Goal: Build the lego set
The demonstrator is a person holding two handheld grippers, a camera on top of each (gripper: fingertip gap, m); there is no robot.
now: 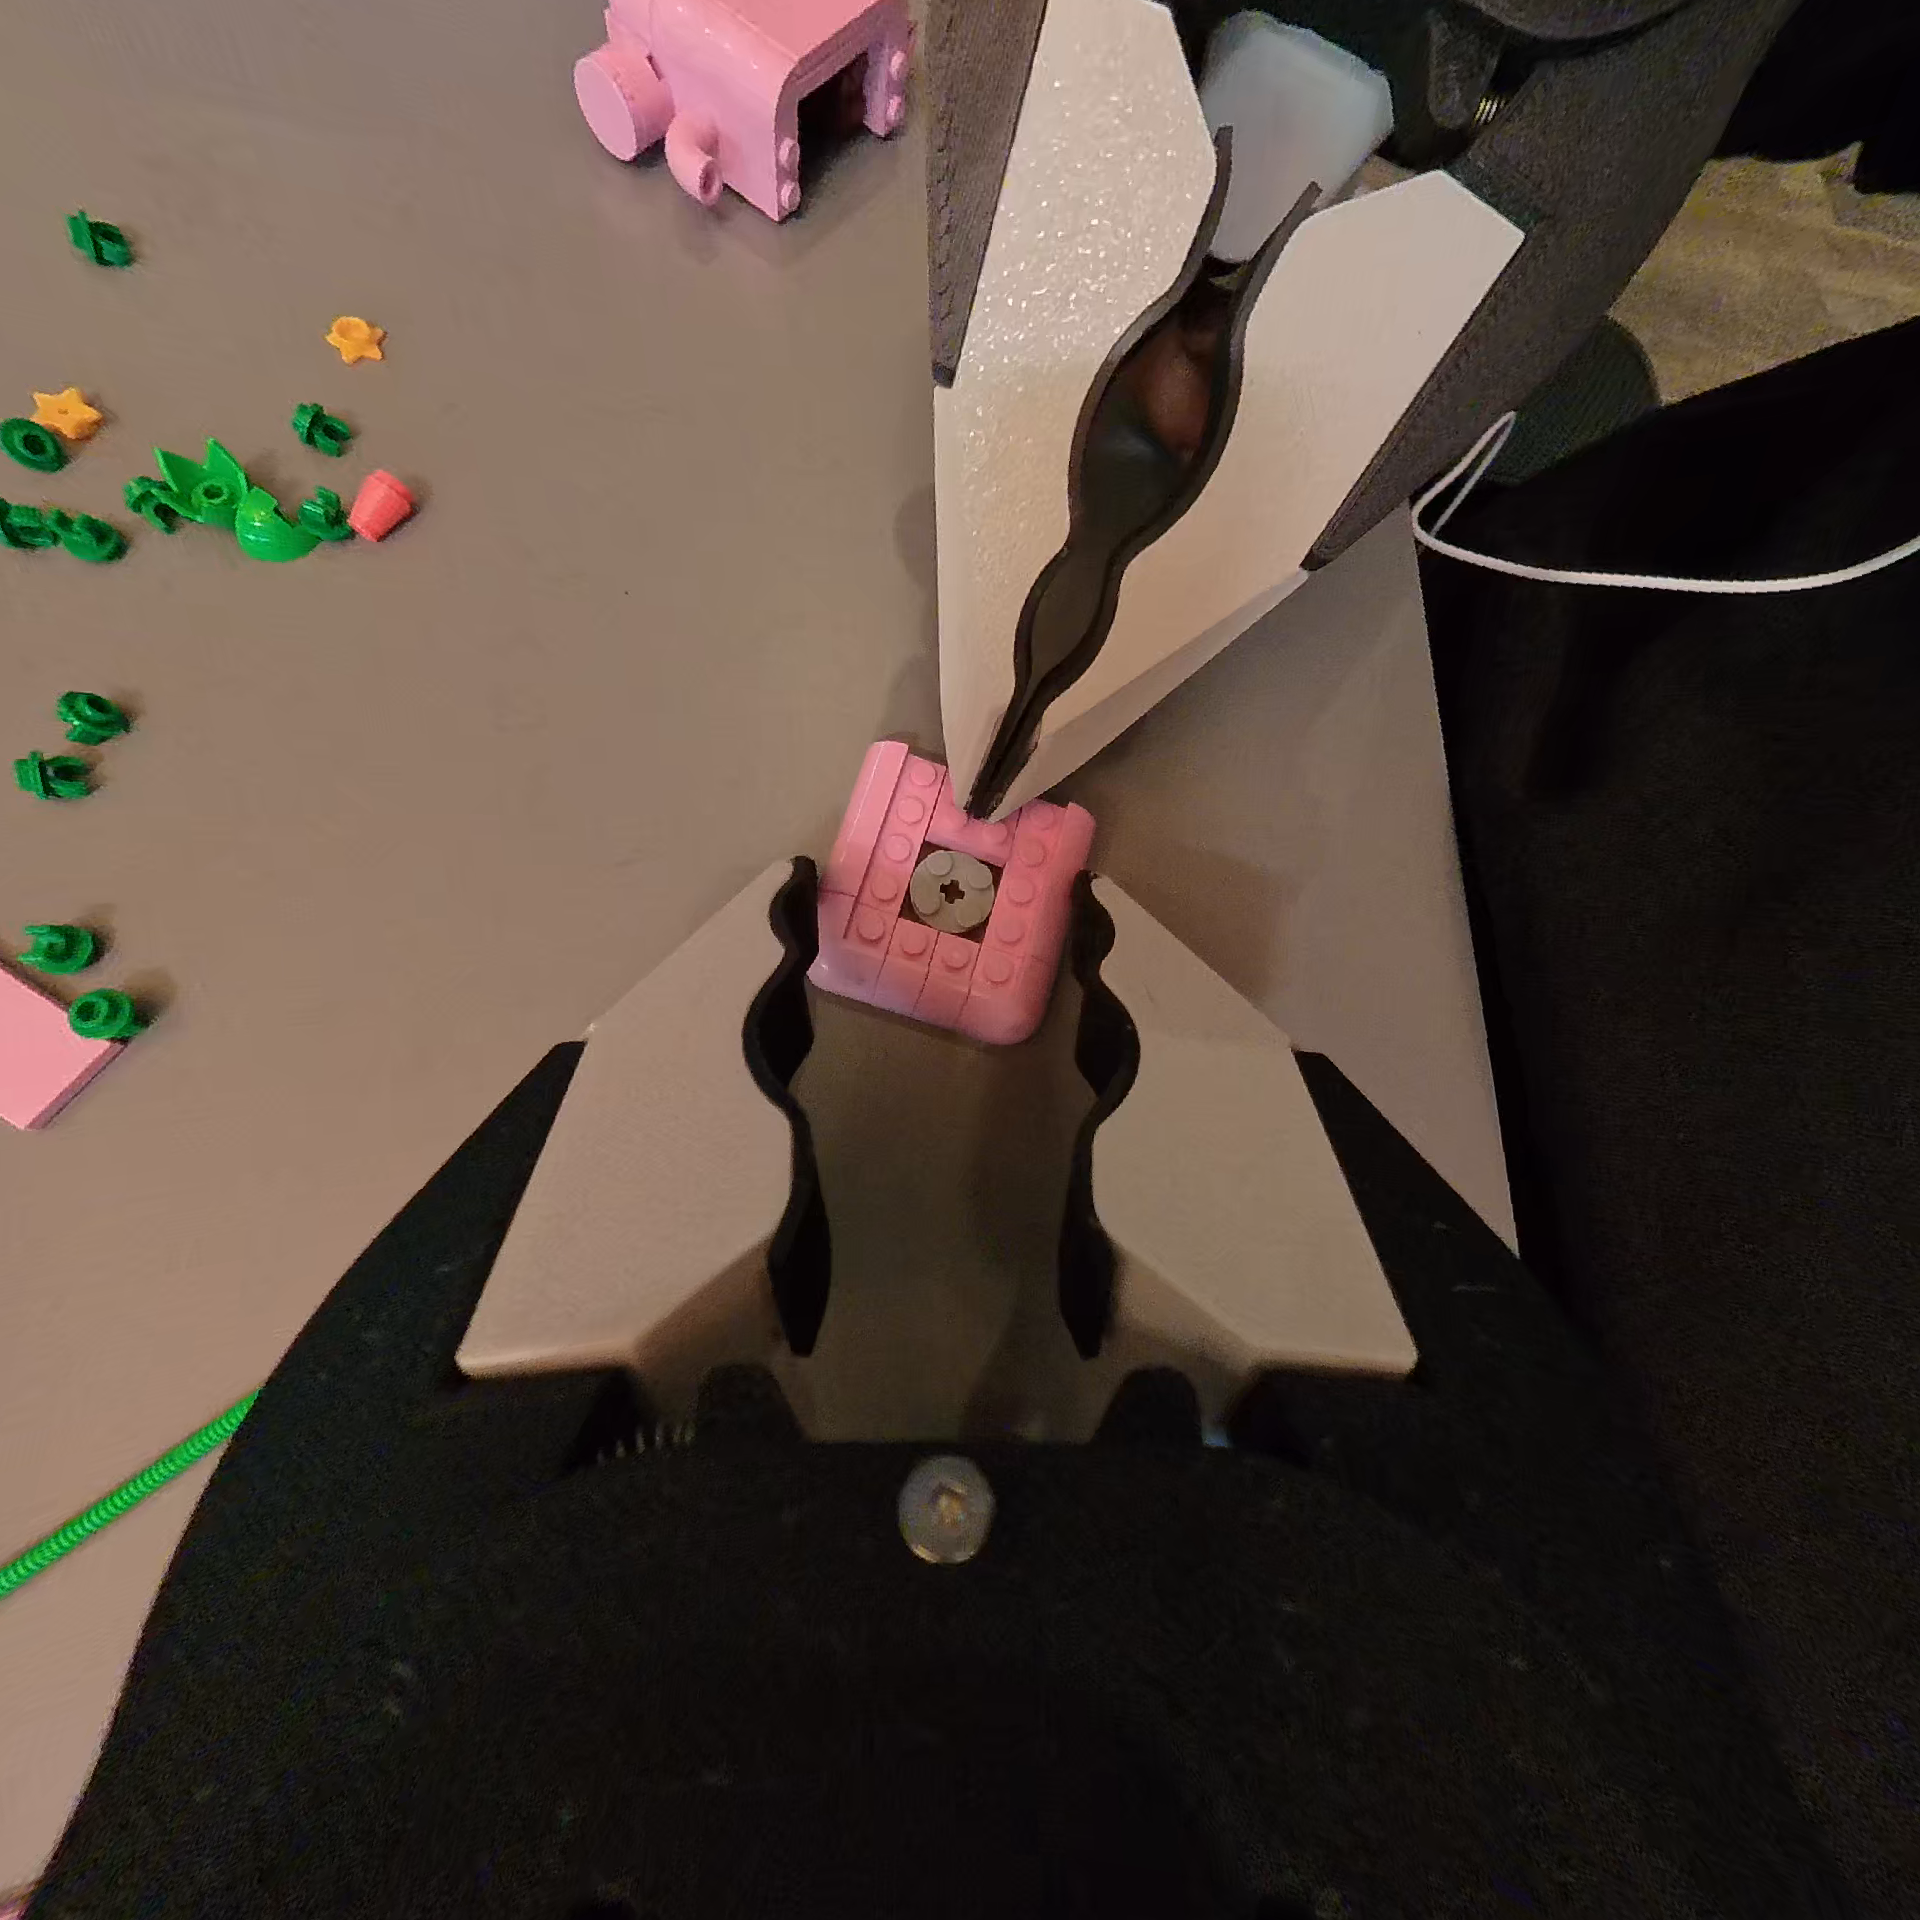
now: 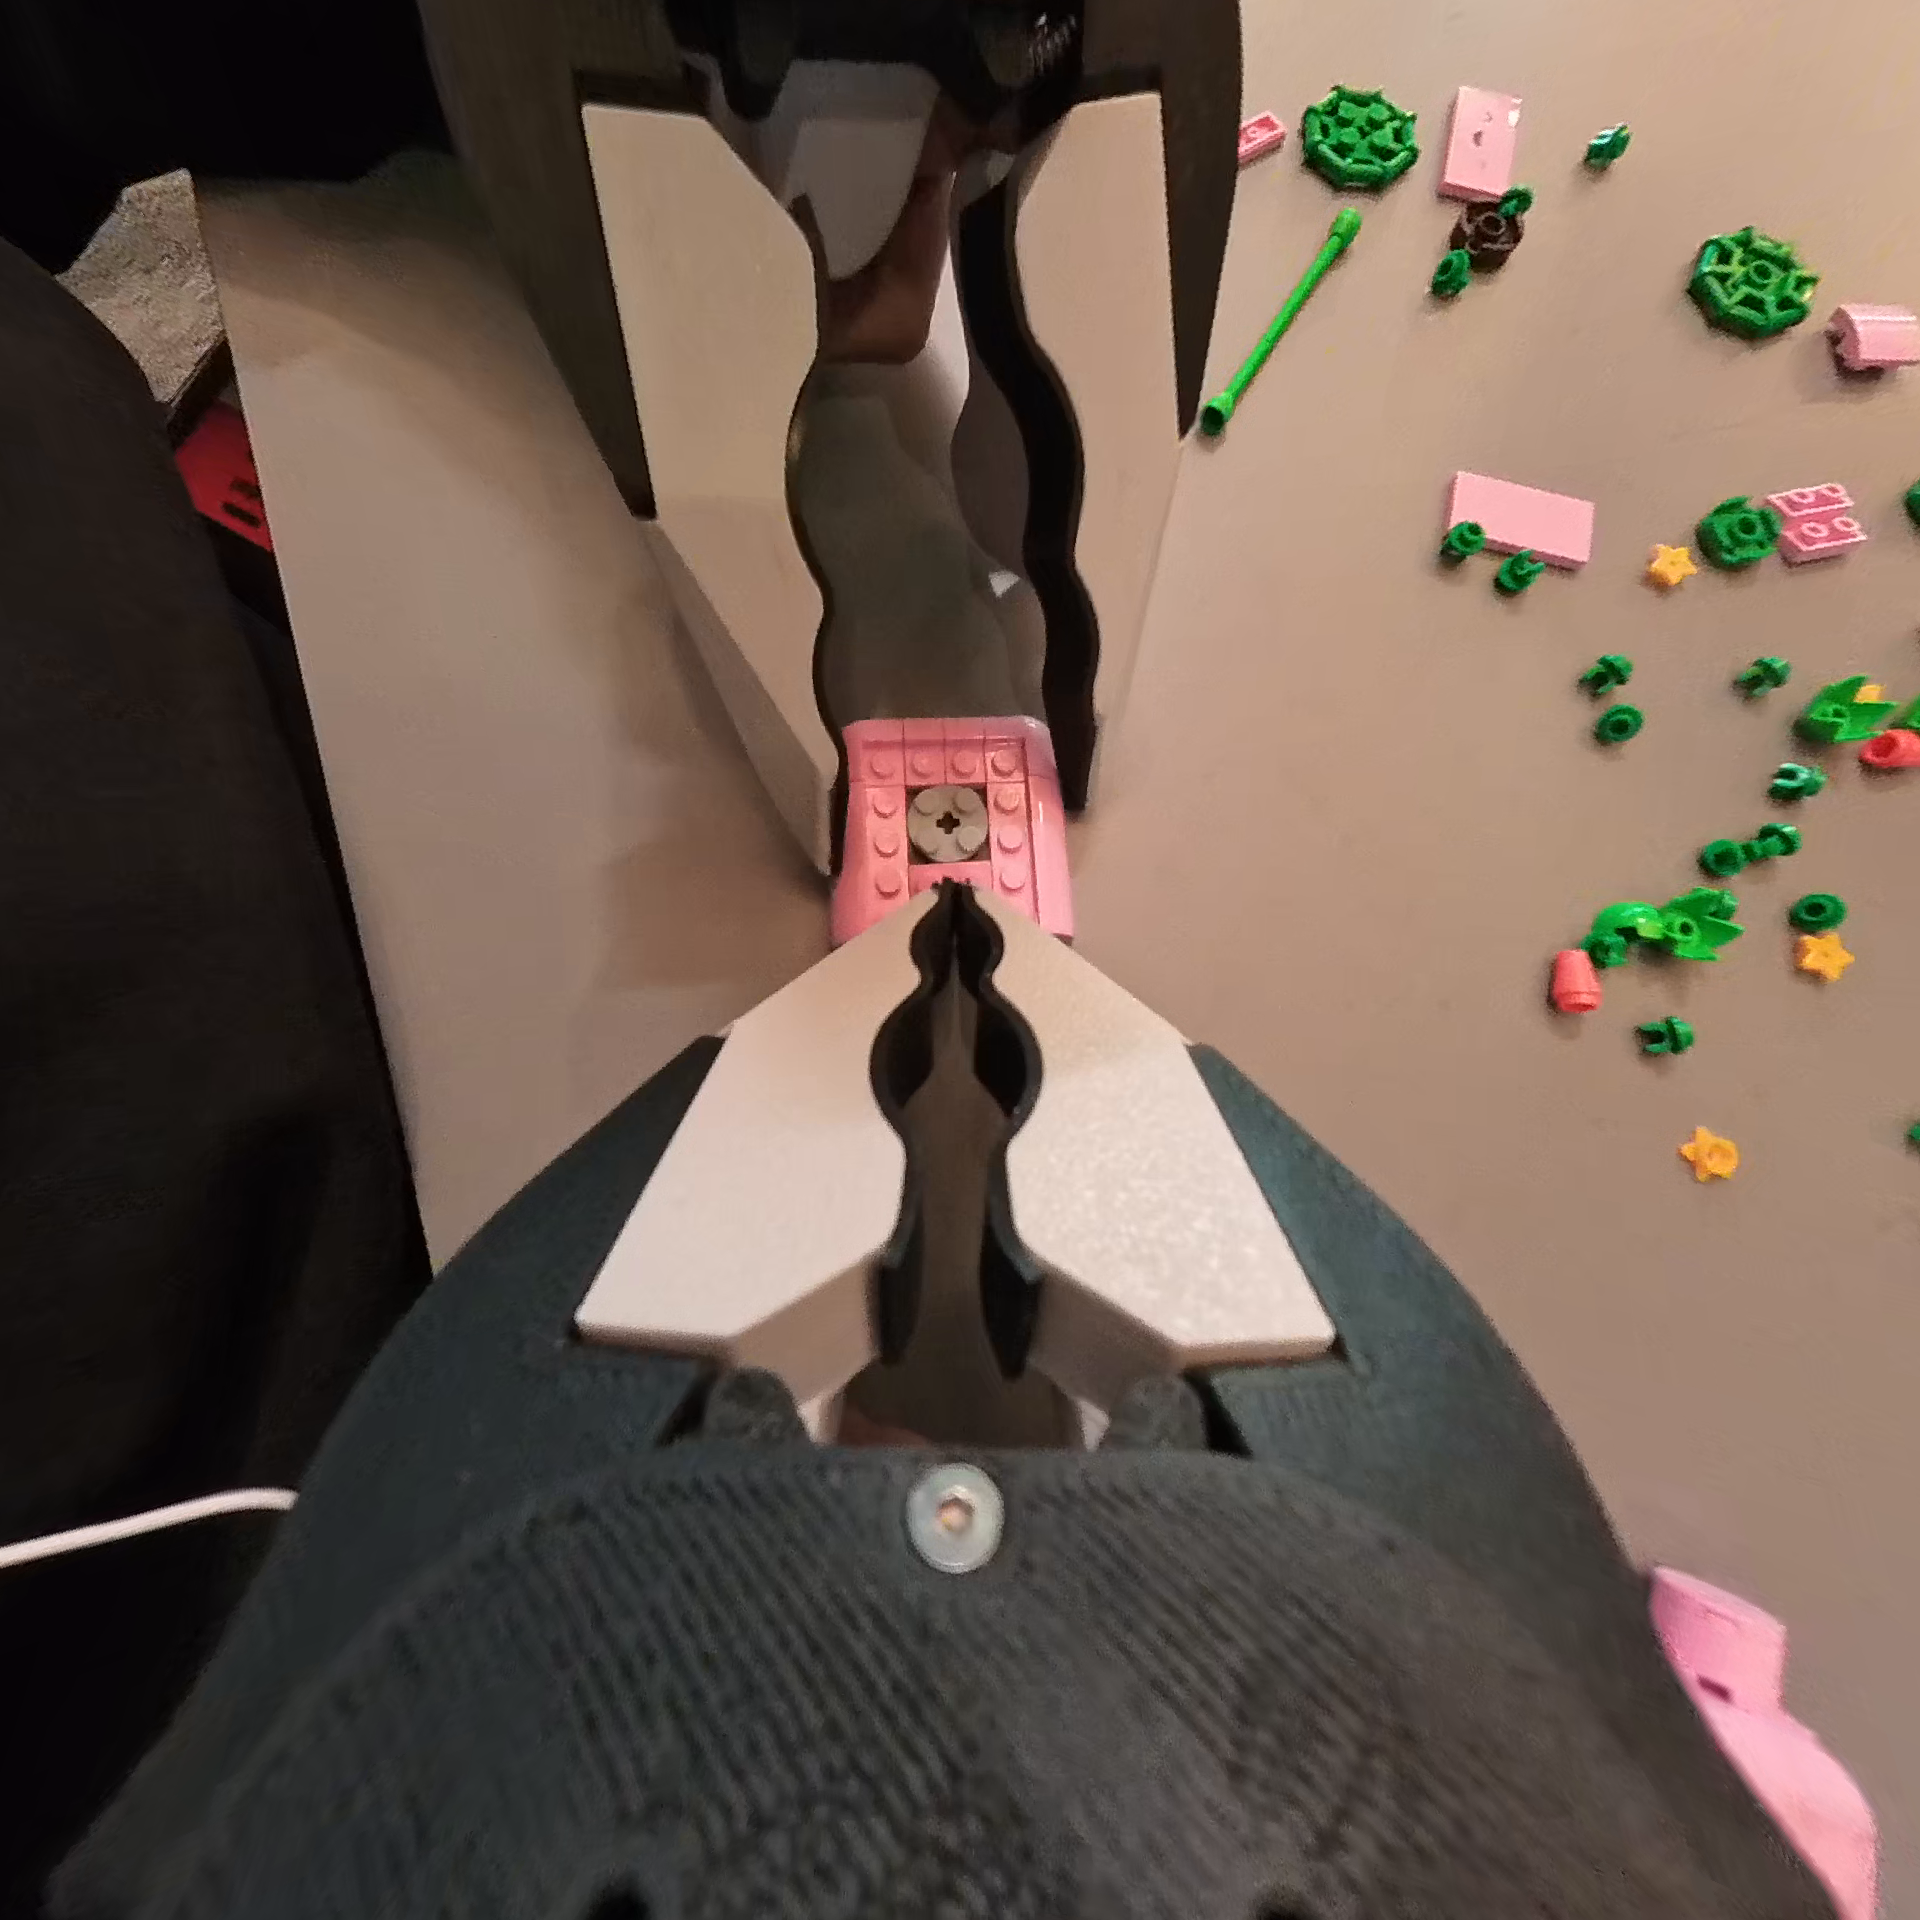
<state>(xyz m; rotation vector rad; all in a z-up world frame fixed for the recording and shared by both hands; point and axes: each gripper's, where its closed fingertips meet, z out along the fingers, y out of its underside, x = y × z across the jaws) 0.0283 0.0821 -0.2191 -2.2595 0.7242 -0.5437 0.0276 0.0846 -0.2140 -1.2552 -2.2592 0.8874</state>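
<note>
Left gripper (image 1: 940, 914) is sitting nearest the lens in its own view, jaws spread moderately and bracketing the pink block assembly (image 1: 951, 904) from both sides; fingers look to be touching or just beside its walls, can't confirm real clamping. Right gripper (image 2: 951, 891) is coming in from the opposite side with its jaws nearly closed, tips pressing down on the studded top edge of the block. Can't tell if there's a small piece pinched between the tips or if it's just pushing

Block is resting on the tabletop (image 1: 520, 675) near its edge: a square pink frame of studded plates with rounded corners, with a grey round plate (image 1: 951, 891) sitting in the centre hole

Progress looks partial. Done: this pink frame, plus a larger pink sub-build (image 1: 727, 94) lying farther back. Left: plenty. Green stud pieces (image 2: 1725, 857), green leaf parts (image 2: 1683, 920), yellow star pieces (image 2: 1823, 954), red cone pieces (image 2: 1571, 982), green round lattice plates (image 2: 1359, 137), a green rod (image 2: 1283, 317) and loose pink tiles (image 2: 1522, 517) are all lying scattered and unattached. Judging by that, still mid-build, decoration stage not started
</note>
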